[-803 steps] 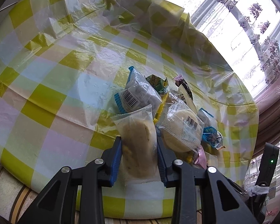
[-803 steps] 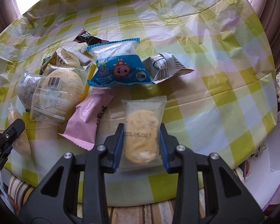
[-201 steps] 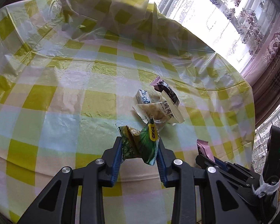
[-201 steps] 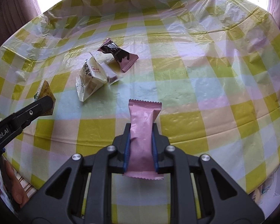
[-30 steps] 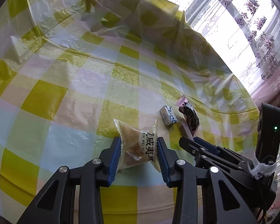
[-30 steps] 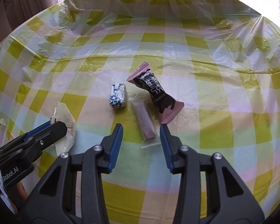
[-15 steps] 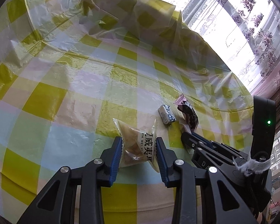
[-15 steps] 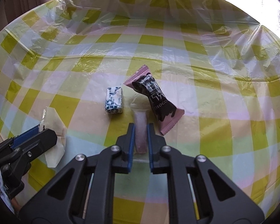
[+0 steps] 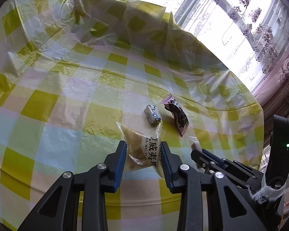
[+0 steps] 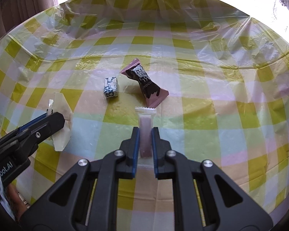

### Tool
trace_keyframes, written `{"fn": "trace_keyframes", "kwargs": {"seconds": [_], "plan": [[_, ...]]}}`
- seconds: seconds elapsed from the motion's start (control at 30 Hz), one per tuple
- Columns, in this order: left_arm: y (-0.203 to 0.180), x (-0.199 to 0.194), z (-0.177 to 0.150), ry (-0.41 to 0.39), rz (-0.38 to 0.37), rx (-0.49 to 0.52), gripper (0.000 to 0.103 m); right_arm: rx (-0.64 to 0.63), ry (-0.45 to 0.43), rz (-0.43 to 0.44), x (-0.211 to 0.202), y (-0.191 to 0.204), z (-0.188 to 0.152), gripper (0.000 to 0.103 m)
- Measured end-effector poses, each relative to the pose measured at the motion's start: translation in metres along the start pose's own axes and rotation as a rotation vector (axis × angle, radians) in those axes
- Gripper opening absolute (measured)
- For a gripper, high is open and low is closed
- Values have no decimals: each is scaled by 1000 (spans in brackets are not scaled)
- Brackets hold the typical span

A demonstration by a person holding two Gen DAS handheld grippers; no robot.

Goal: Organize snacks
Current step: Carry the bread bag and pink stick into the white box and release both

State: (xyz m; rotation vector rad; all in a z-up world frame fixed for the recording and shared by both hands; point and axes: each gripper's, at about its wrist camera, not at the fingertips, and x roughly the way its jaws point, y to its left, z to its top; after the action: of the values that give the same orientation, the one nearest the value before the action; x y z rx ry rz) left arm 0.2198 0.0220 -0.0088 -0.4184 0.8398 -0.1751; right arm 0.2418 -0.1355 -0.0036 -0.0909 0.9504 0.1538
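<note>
1. The left gripper [image 9: 142,155] has its blue fingers [image 9: 119,159] partly closed on a clear nut-snack packet [image 9: 142,148] printed with black characters; as a second ago, the packet is clamped by its sides, and it now hangs a little above the counter [image 9: 48,100].
2. The right gripper [image 10: 145,144] is fully closed on a slim pink stick packet [image 10: 145,132]. A second ago its fingers stood apart around the packet as it lay on the cloth; now they pinch its lower half, with the crimped end pointing away from the camera.
3. In the right wrist view the left gripper [image 10: 54,123] enters from the left edge with its packet [image 10: 61,132] showing pale beneath it.
4. Two snacks remain on the checked yellow cloth near the middle of the counter: a small blue-and-white patterned cube candy [image 10: 111,89] and a pink-and-dark chocolate wrapper [image 10: 144,82] just to its right, apart from each other. Both lie where they did a second ago.
5. The stick packet's tip sits just short of the chocolate wrapper's near end.
6. Lace curtains [image 9: 256,28] hang beyond the counter's far edge.
</note>
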Motion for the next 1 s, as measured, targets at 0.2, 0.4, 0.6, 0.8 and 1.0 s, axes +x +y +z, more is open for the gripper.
{"fn": "trace_keyframes", "kwargs": {"seconds": [0.2,0.4,0.6,0.8,1.0], "plan": [[-23,-9,-10,3,-28,38,36,27,-2,-4,-17,-12,-16,15],[-44,-17,-23,19,-56,70,36,73,-16,-10,-39,-30,-31,15],[-65,-26,-38,36,-72,105,36,92,-20,-13,-57,-46,-47,15],[-87,-33,-55,62,-101,150,36,108,-18,-23,-76,-63,-66,15],[-115,-39,-71,86,-133,200,36,131,-16,-36,-95,-86,-86,15]]}}
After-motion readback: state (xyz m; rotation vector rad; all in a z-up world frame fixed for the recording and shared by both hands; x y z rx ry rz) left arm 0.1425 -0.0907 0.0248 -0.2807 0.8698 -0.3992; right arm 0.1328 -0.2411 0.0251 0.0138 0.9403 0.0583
